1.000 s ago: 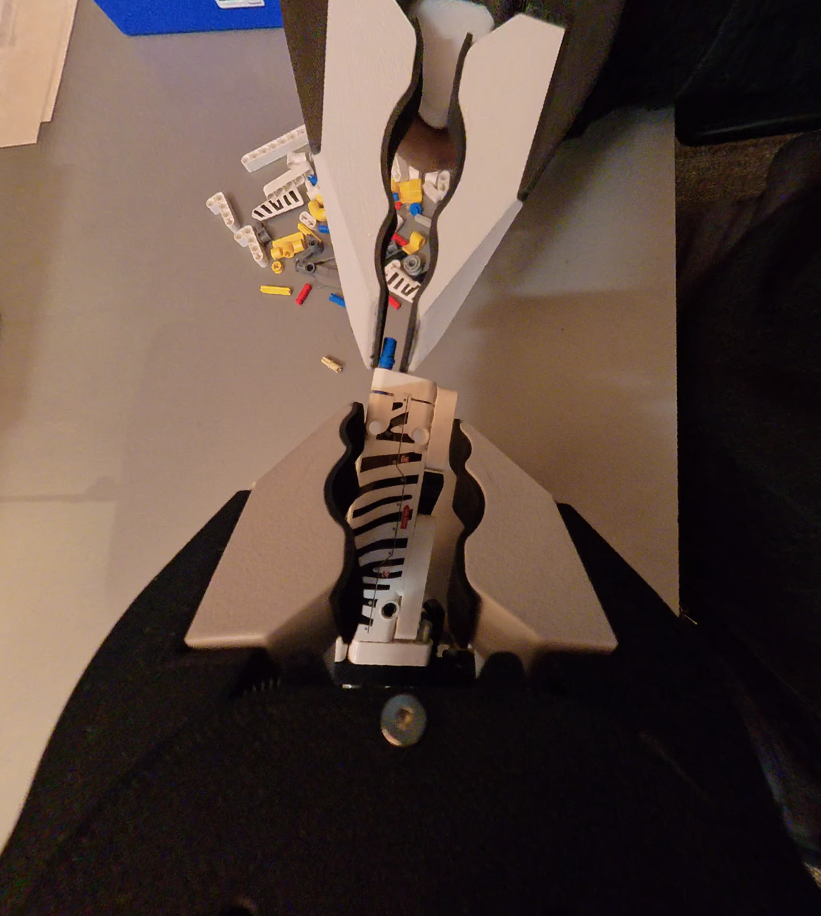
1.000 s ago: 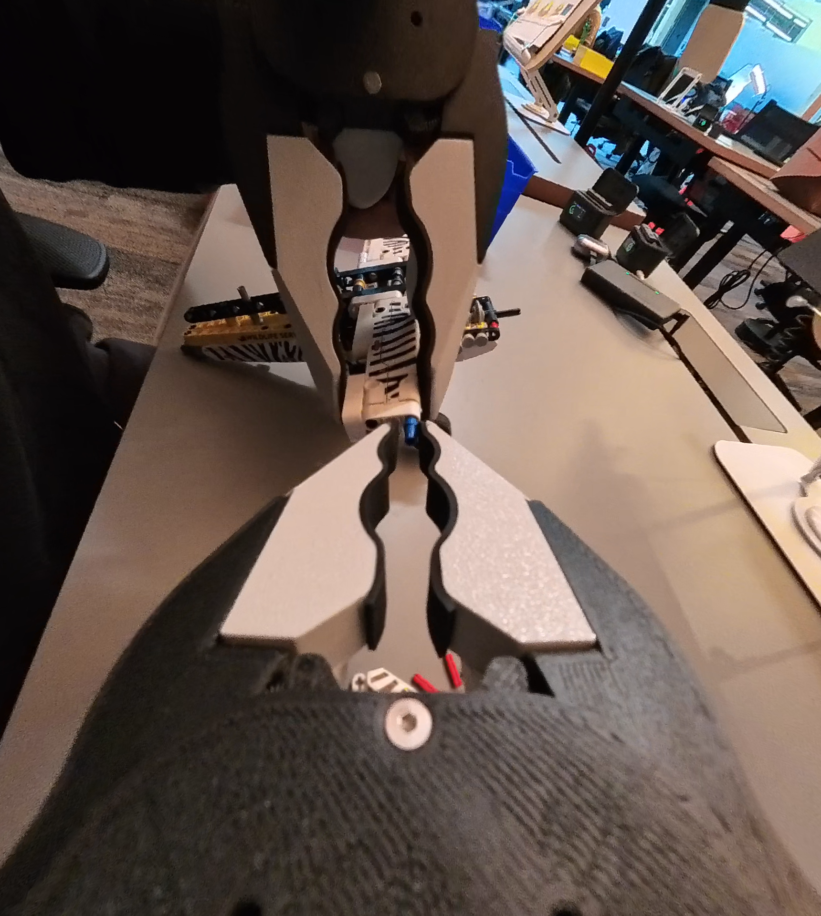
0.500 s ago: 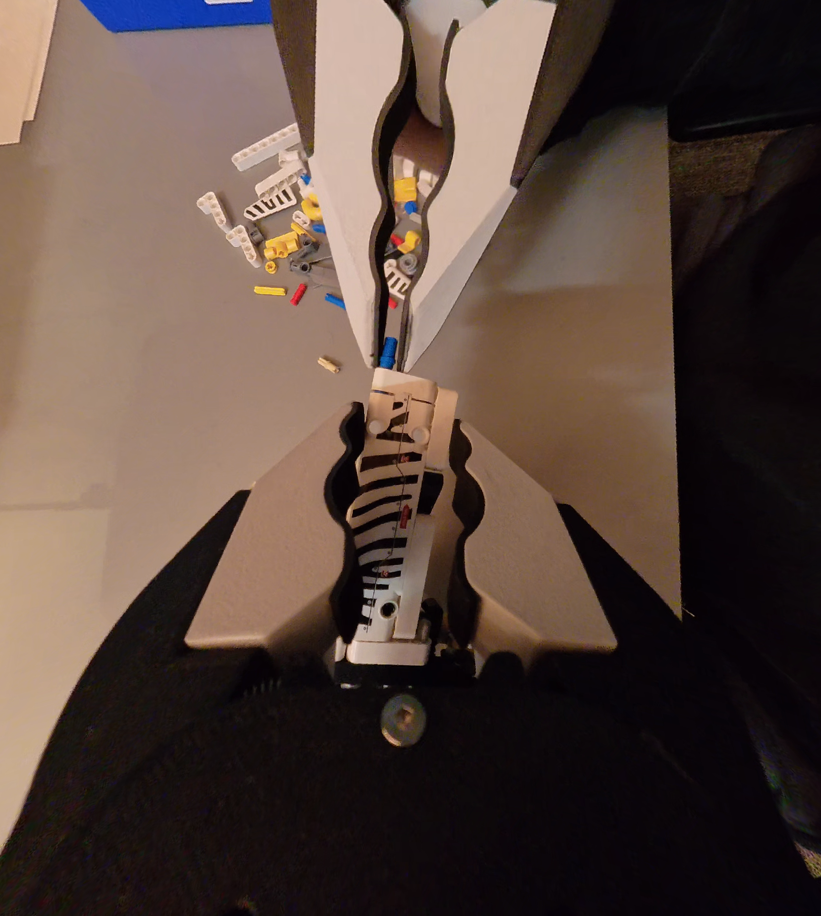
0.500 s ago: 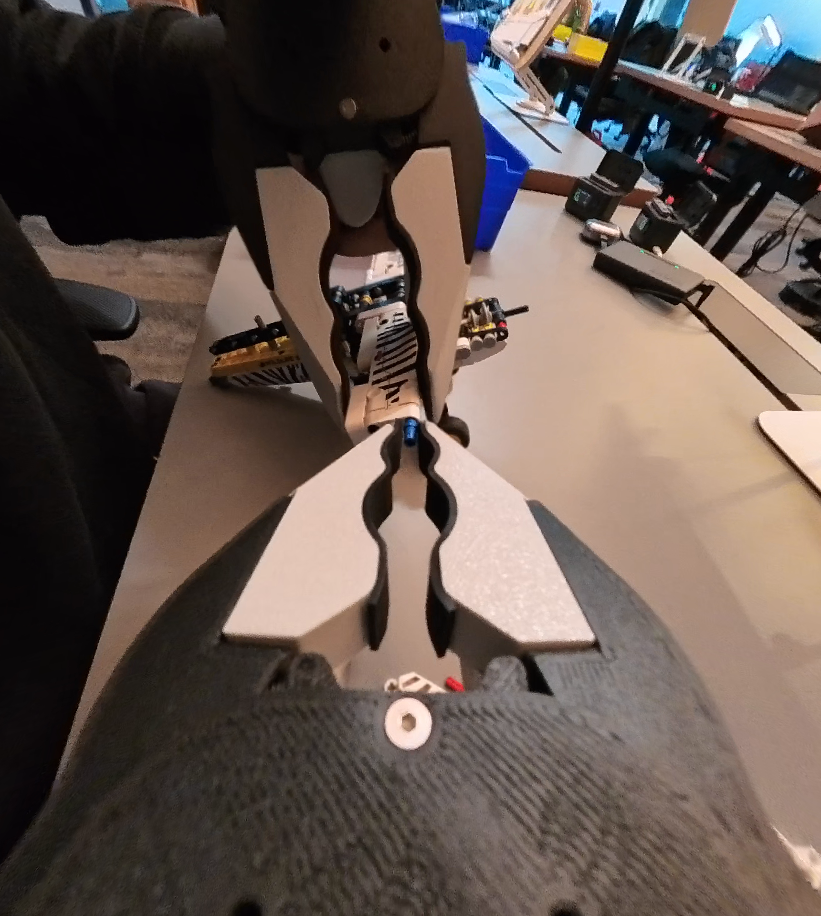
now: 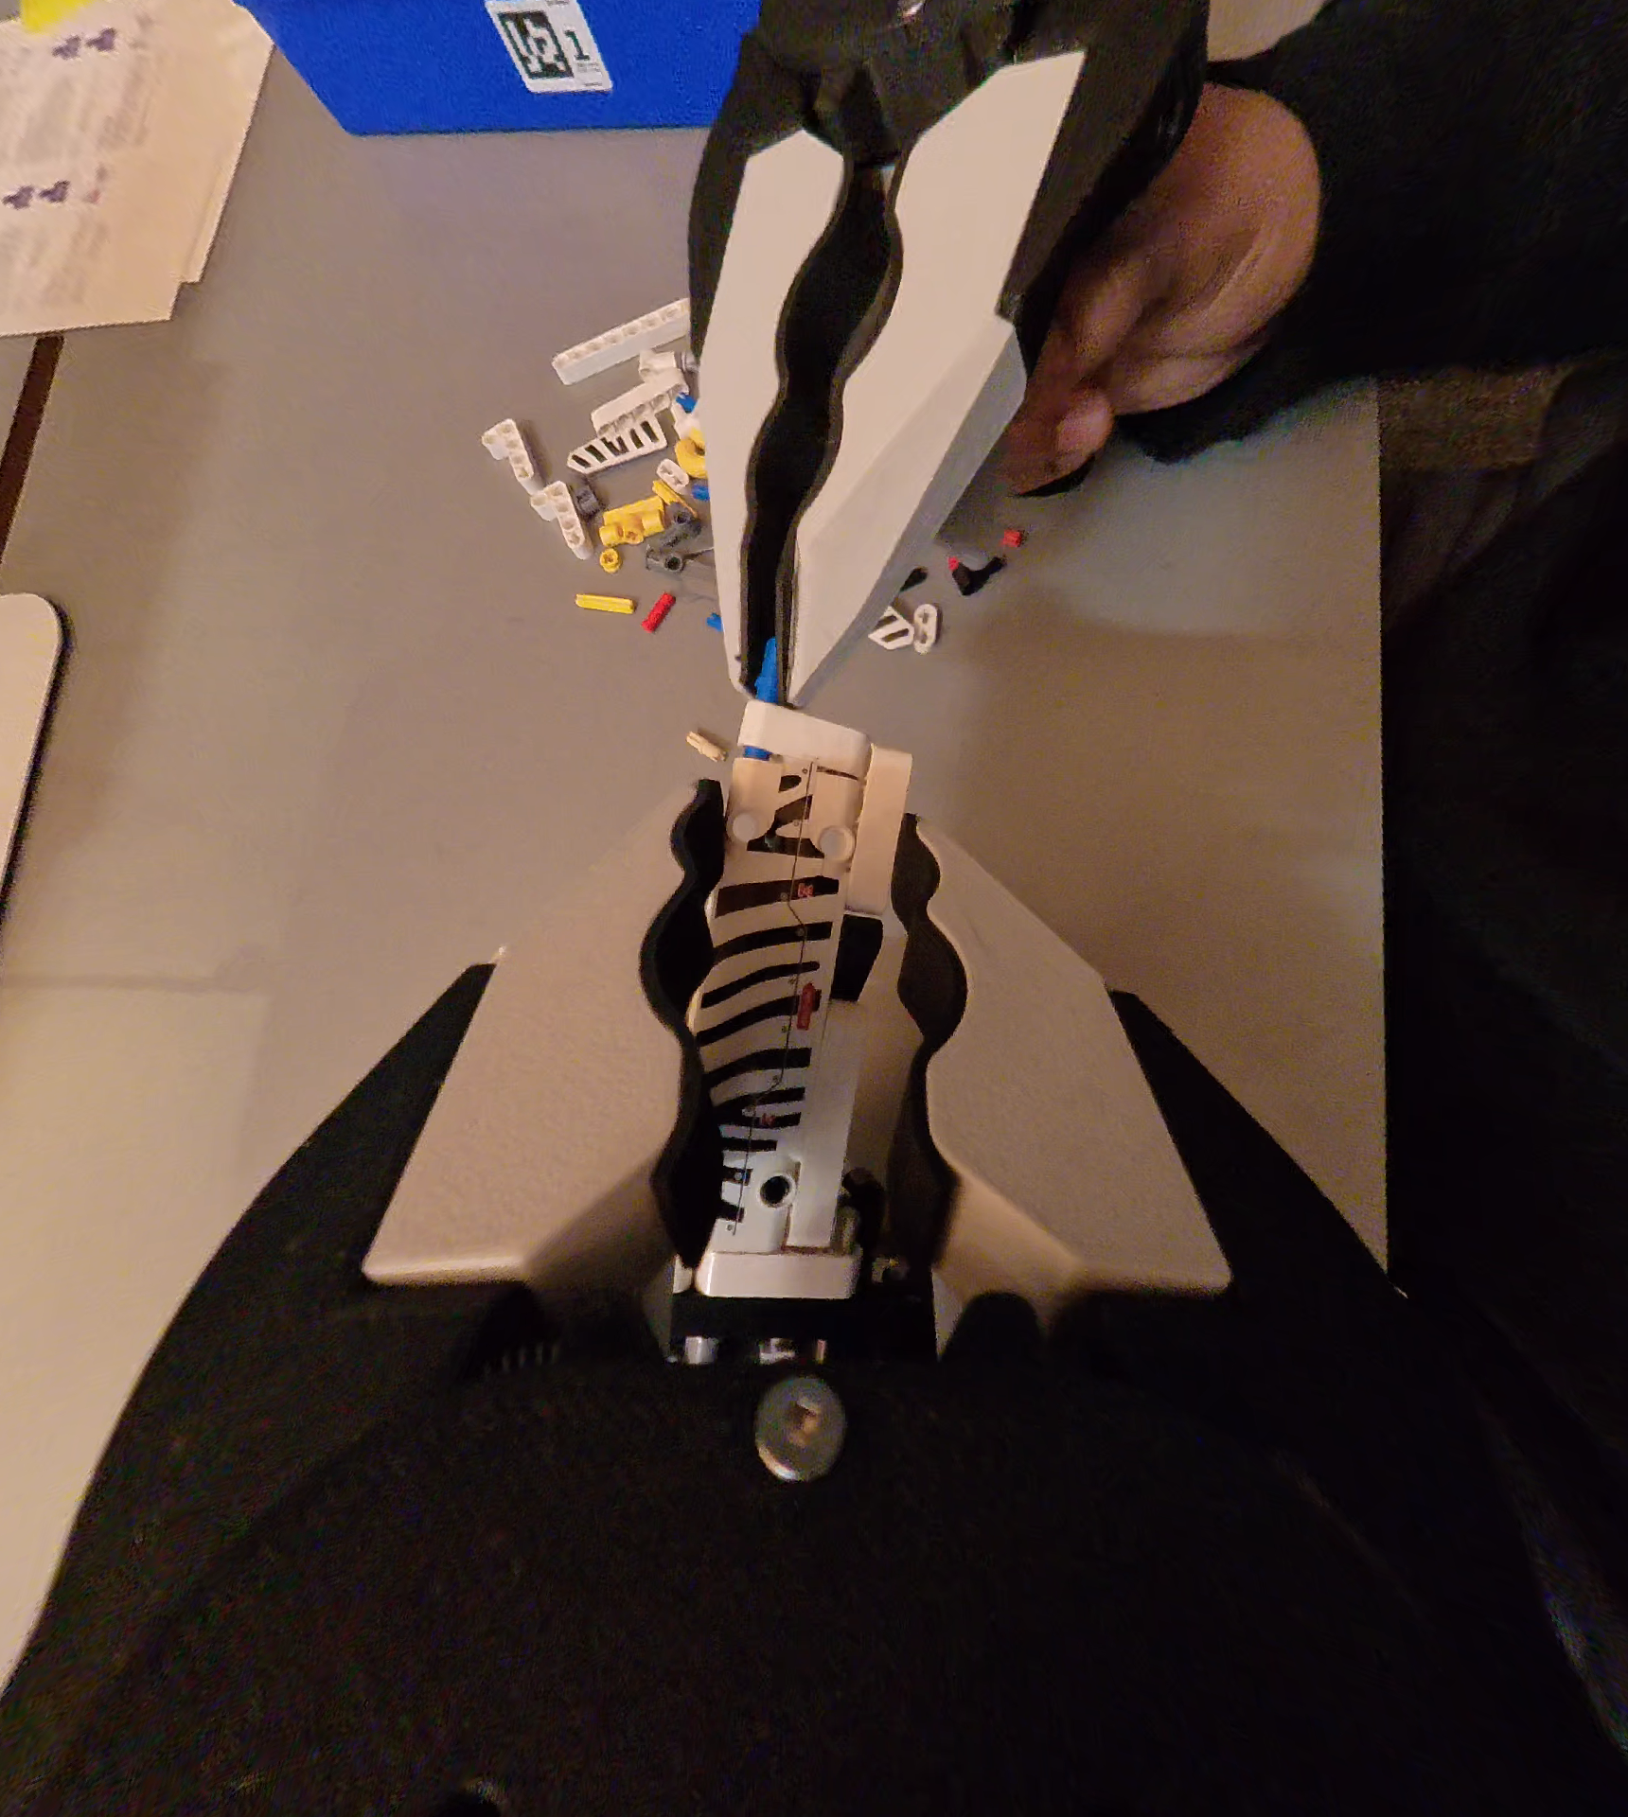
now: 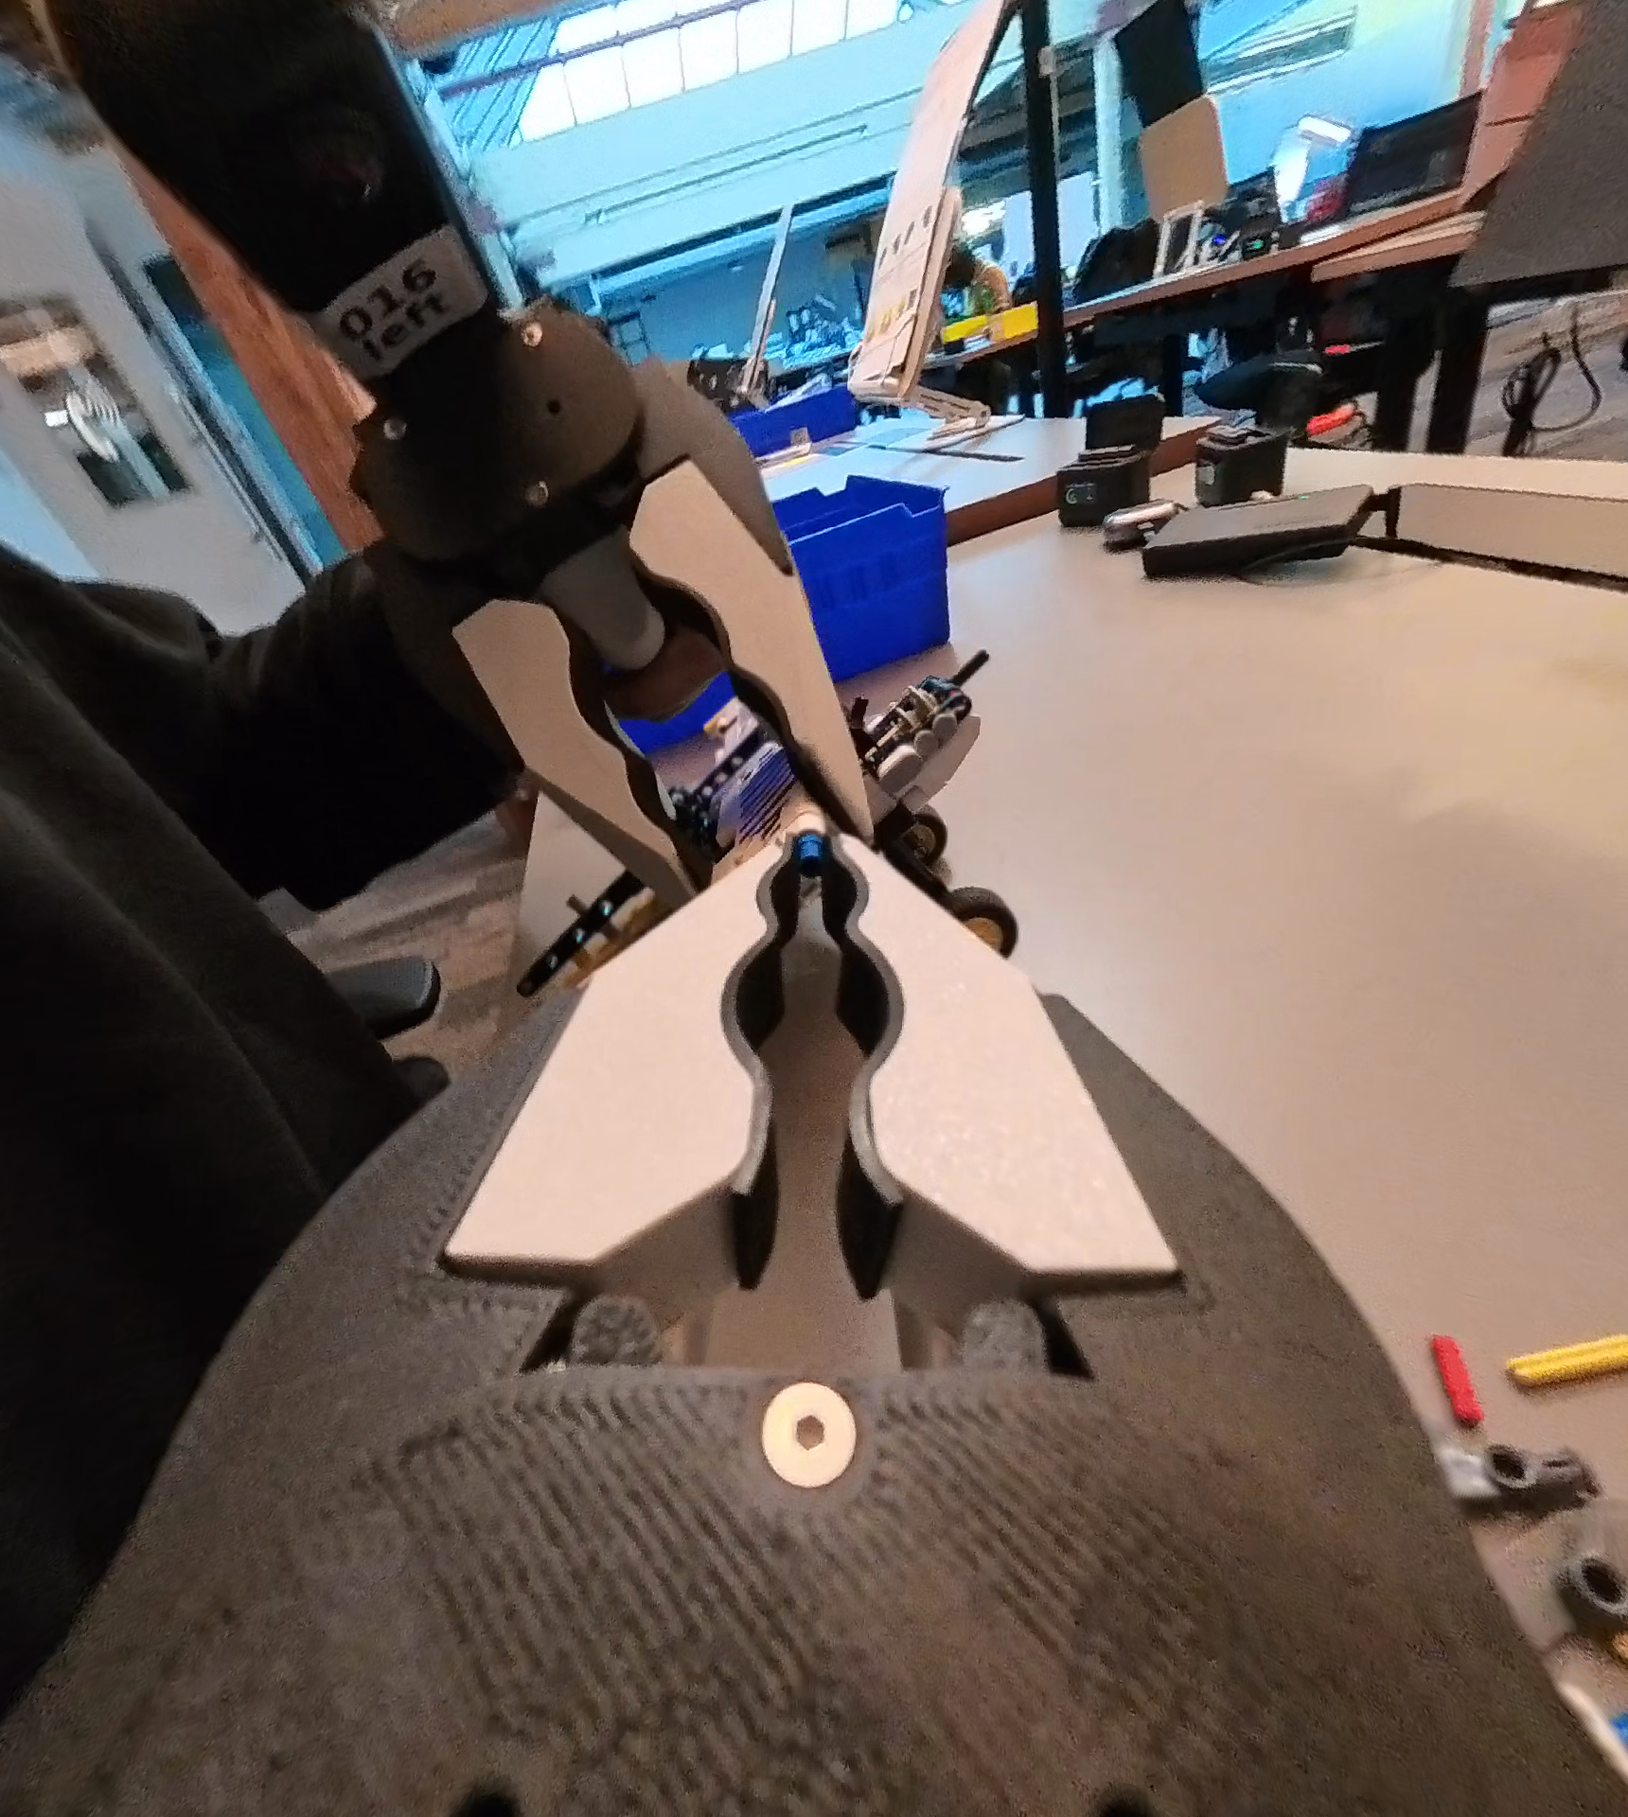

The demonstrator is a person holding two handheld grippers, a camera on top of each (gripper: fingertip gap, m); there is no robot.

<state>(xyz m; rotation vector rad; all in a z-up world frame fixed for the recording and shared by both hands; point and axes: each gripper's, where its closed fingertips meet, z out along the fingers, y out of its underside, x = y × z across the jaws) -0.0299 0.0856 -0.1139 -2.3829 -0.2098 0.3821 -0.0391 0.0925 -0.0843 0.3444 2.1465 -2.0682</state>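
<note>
Left gripper (image 5: 805, 836): its fingers (image 5: 682, 983) close on a white zebra-striped brick assembly (image 5: 771, 993) that runs lengthwise between them, its white end block sticking out beyond the tips, probably so that end stays reachable
Right gripper (image 6: 808, 870): tips pinched on a small blue pin (image 6: 808, 853), held by its rear so the front pokes out past the fingertips
Meeting point: seen from the left wrist, the blue pin (image 5: 767, 669) points at the assembly's end block and looks touching or just short of it; I cannot tell which
Beyond the left fingertips: loose brick parts (image 5: 628, 482) scattered on the grey table (image 5: 299, 688), a tan pin (image 5: 707, 744) just beside the assembly's end, a blue bin (image 5: 456, 69) further off
Beyond the right fingertips: a wheeled brick model (image 6: 928, 787) stands behind the left gripper (image 6: 692, 747)
</note>
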